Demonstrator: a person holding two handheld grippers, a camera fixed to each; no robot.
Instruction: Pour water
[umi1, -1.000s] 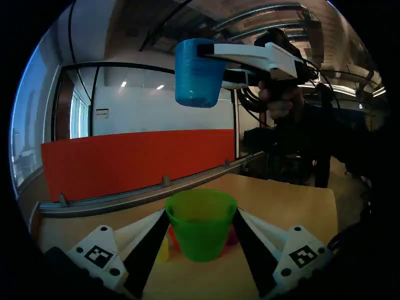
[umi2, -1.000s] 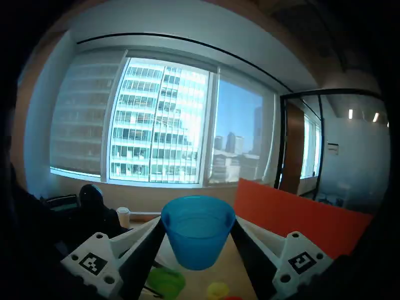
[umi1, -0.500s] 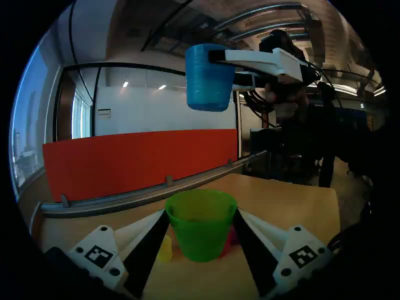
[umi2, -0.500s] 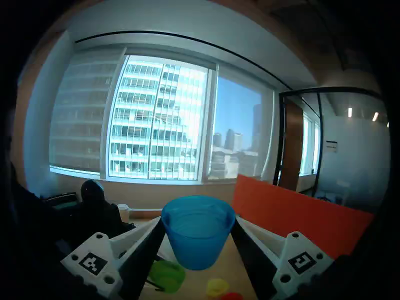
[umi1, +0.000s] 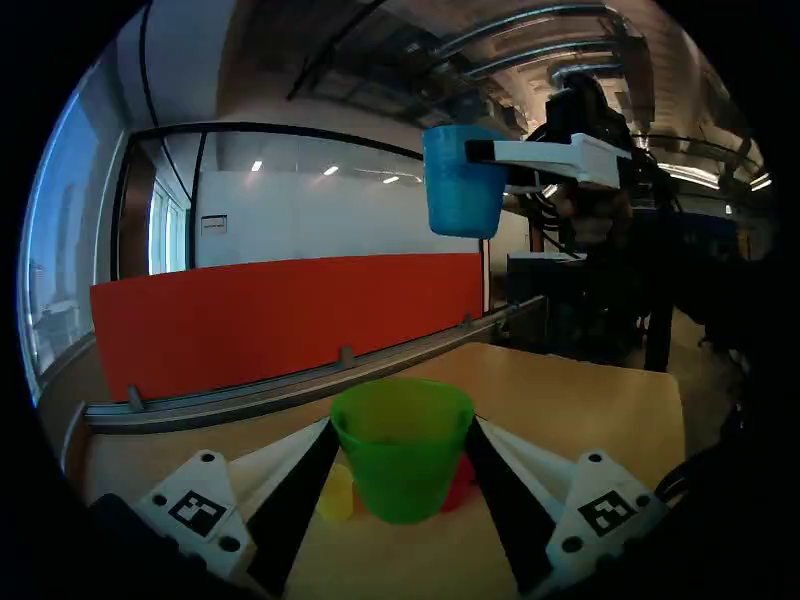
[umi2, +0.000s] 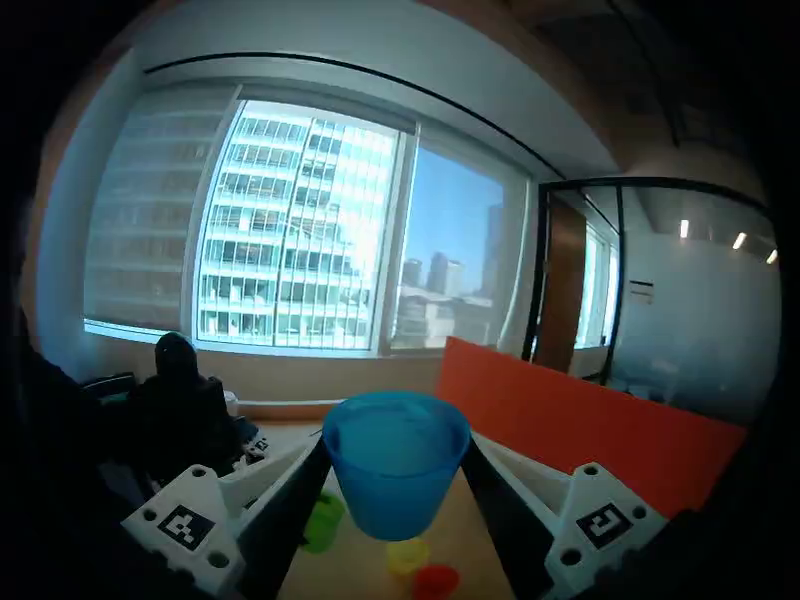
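My left gripper (umi1: 400, 432) is shut on a green cup (umi1: 402, 470), held upright just above the wooden table (umi1: 580, 400). High at the upper right of the left gripper view, the right gripper (umi1: 478, 168), held by a hand, carries a blue cup (umi1: 462, 195) upright. In the right gripper view, my right gripper (umi2: 396, 447) is shut on that blue cup (umi2: 396, 480). Whether it holds water I cannot tell. Far below it the green cup (umi2: 322, 520) appears small at the lower left.
A small yellow cup (umi1: 336, 493) and a red cup (umi1: 462, 483) stand on the table behind the green cup; from above they are the yellow cup (umi2: 406, 555) and red cup (umi2: 436, 580). An orange partition (umi1: 280, 315) with a metal rail lines the table's far edge.
The right gripper with the blue cup has moved right and farther off in the left gripper view. The table cups look smaller in the right gripper view. The left gripper has held still.
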